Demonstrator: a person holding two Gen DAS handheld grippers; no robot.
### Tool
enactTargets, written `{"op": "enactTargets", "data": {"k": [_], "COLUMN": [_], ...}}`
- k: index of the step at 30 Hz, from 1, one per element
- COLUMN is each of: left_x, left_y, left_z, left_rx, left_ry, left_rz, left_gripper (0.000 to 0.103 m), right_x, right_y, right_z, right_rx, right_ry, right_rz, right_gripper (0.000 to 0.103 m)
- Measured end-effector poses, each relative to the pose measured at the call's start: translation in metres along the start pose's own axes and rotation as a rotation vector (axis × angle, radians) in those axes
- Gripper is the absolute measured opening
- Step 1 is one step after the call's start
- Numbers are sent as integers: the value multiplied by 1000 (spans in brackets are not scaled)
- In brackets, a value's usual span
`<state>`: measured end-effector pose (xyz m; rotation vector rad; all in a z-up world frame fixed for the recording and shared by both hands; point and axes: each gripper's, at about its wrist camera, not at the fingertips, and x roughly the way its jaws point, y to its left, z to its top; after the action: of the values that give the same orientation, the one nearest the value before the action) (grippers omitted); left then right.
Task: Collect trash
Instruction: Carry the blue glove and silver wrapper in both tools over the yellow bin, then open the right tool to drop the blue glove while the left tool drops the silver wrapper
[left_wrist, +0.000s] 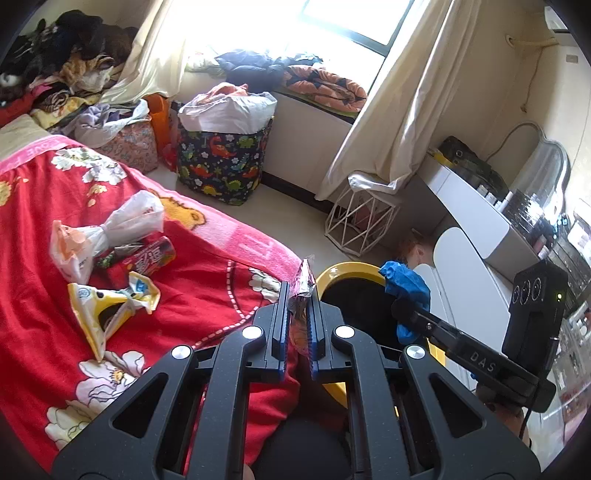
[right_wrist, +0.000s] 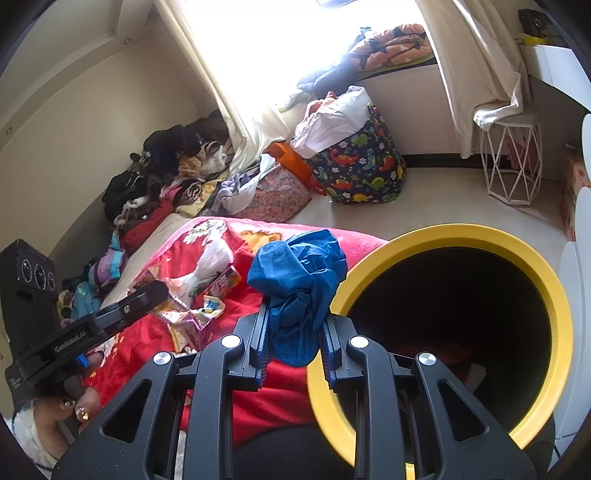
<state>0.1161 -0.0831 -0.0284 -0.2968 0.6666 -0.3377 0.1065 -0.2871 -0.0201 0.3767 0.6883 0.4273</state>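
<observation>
My left gripper (left_wrist: 299, 291) is shut on a pink foil wrapper (left_wrist: 303, 284), held at the bed's edge just left of the yellow-rimmed bin (left_wrist: 332, 275). My right gripper (right_wrist: 293, 314) is shut on a crumpled blue bag (right_wrist: 299, 280), held at the left rim of the bin (right_wrist: 454, 236), whose dark inside holds some trash. In the left wrist view the blue bag (left_wrist: 404, 284) and the right gripper (left_wrist: 410, 314) hang over the bin. On the red blanket (left_wrist: 44, 229) lie a white plastic bag (left_wrist: 107, 230), a red snack packet (left_wrist: 151, 256) and a yellow wrapper (left_wrist: 107, 306).
A dinosaur-print basket (left_wrist: 221, 162) and a white wire stool (left_wrist: 360, 218) stand on the floor by the window. A white desk (left_wrist: 476, 206) runs along the right. Clothes pile (right_wrist: 166, 173) at the bed's far end.
</observation>
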Motion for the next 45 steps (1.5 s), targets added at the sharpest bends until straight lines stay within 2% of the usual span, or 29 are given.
{"op": "enactTargets", "data": {"k": [24, 45], "left_x": [21, 73], "left_y": [-48, -87], "left_z": [-13, -33], "left_rx": [105, 199], "left_ry": [58, 166], "left_rz": [-70, -135], "left_gripper": [5, 5], "right_x": [-23, -33], "right_y": [-50, -94], "right_z": [-2, -12], "right_rx": [98, 202], "right_ry": [-50, -41], "right_rz": [-75, -149], "right_gripper": [24, 25]}}
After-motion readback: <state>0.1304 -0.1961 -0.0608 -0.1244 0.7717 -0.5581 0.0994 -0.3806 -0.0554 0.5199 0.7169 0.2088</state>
